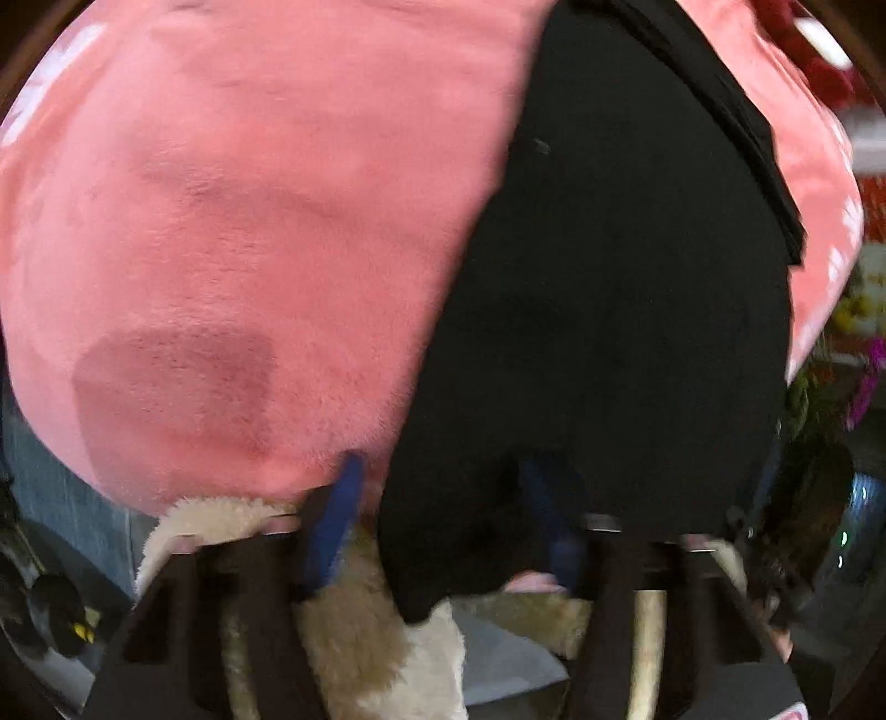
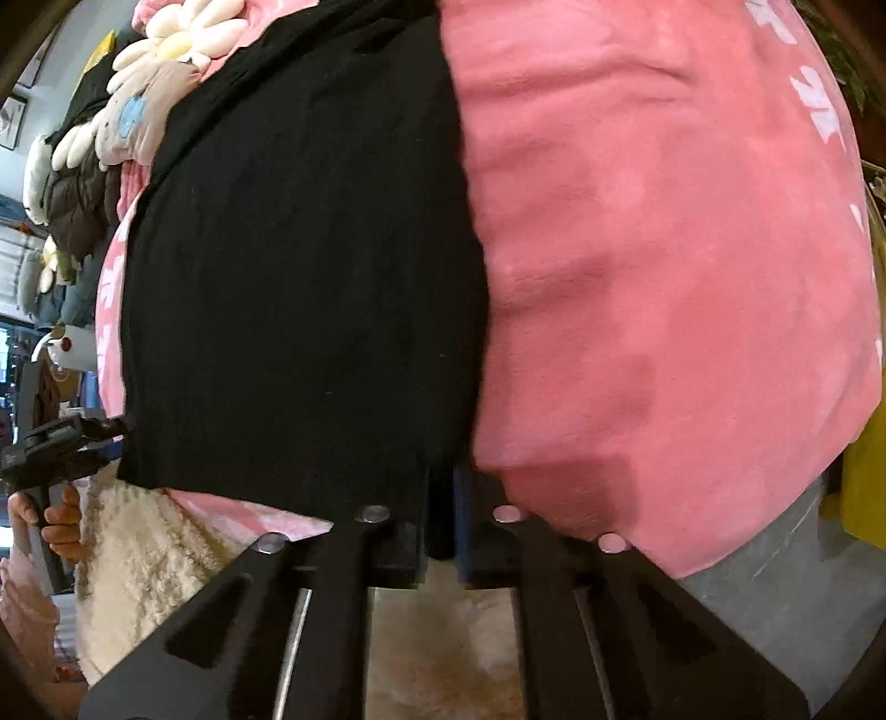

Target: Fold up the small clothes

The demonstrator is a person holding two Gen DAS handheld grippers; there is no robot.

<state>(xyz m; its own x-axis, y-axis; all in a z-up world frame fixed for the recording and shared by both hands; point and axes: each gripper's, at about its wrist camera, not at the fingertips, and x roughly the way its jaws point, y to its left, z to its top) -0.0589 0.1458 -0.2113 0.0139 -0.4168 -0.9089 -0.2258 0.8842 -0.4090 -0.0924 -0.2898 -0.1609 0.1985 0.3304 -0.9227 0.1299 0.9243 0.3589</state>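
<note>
A black garment [image 1: 609, 304] lies spread on a pink fleece blanket [image 1: 249, 221]. My left gripper [image 1: 443, 498] sits at the garment's near corner. Its blue fingers [image 1: 343, 498] stand apart, and the corner of the cloth hangs loose between them. In the right wrist view the same black garment [image 2: 304, 277] fills the left half and the pink blanket [image 2: 664, 277] the right. My right gripper [image 2: 446, 498] is at the garment's near hem, its jaws together with the black edge pinched between them.
A cream fluffy rug [image 1: 360, 637] lies below the blanket's near edge, also seen as the rug [image 2: 138, 554]. A hand [image 2: 61, 520] grips the other tool's handle at far left. Flower-shaped plush cushions [image 2: 177, 39] and dark bundles lie beyond the garment. Grey floor [image 2: 775, 581] shows lower right.
</note>
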